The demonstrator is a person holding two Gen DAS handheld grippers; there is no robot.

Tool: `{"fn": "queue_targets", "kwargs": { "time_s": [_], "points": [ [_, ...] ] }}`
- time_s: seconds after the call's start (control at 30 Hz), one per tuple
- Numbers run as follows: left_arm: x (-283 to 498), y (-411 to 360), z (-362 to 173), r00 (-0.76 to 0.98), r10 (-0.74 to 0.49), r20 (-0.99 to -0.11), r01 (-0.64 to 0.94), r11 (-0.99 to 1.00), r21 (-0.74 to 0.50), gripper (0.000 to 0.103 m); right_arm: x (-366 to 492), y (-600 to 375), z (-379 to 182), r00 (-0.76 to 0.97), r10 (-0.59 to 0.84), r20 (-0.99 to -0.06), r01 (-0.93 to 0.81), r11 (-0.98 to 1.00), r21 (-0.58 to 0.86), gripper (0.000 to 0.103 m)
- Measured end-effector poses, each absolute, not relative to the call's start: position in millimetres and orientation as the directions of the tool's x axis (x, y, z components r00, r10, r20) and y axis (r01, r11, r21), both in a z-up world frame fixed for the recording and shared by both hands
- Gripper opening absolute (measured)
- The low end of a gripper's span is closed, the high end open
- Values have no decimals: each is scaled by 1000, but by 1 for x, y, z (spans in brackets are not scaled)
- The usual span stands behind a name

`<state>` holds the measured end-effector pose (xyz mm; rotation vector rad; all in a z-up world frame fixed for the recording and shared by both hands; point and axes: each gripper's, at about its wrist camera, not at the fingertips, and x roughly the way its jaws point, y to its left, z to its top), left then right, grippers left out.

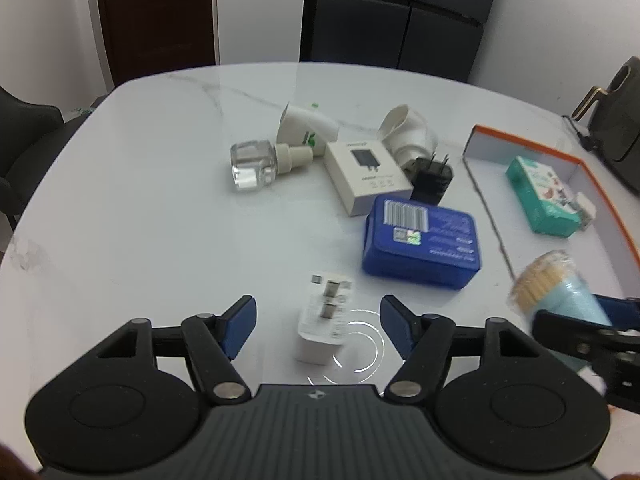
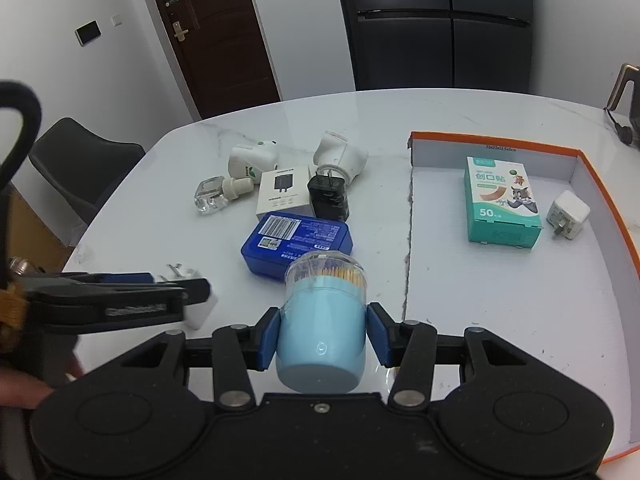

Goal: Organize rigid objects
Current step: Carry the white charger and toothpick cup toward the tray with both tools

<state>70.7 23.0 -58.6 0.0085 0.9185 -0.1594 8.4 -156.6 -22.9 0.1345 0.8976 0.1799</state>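
two white chargers (image 2: pixel 568 218), one black charger (image 2: pixel 329 199), one toothpick jar (image 2: pixel 322 332).

surface: white marble-look table (image 2: pixel 168 184) | loose on it: clear bottle (image 2: pixel 212 196), two white plug-in devices (image 2: pixel 252 158) (image 2: pixel 342 156), white charger box (image 2: pixel 284 192), black charger (image 2: pixel 329 198), blue case (image 2: pixel 296 240), white plug adapter (image 1: pixel 322 320) | right side: orange-rimmed shallow box (image 2: pixel 492 141)
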Motion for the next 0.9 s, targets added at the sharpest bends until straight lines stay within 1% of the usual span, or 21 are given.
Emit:
{"fn": "queue_targets", "kwargs": {
  "time_s": [0.07,0.13,0.17,0.2,0.23,0.5,0.7,0.8,0.9],
  "points": [
    [77,25,-65,584,-137,-800,132,989,-72,63,8,-156,-23,611,211,-763,-100,977,190,57],
    [82,26,-71,568,-150,-809,140,987,-84,46,8,-156,-23,609,210,-765,-97,977,191,57],
    [84,26,-74,561,-163,-812,152,984,-92,32,8,-156,-23,609,208,-766,-95,977,190,57],
    [84,25,-75,557,-172,-812,160,982,-98,27,8,-156,-23,609,207,-766,-93,977,190,57],
    [83,24,-75,564,-163,-810,162,983,-85,27,8,-156,-23,609,205,-766,-90,978,190,57],
    [74,26,-56,580,-174,-795,137,984,-116,27,9,-159,-21,620,197,-760,-70,978,196,57],
    [70,20,-31,599,-173,-782,99,985,-142,27,8,-163,-8,651,196,-733,-83,979,188,57],
    [65,9,-21,615,-166,-771,109,986,-125,27,6,-168,0,666,197,-719,-87,978,188,57],
    [60,-2,-13,621,-178,-763,115,984,-136,27,4,-175,5,679,193,-708,-88,979,182,57]
  ]
}}
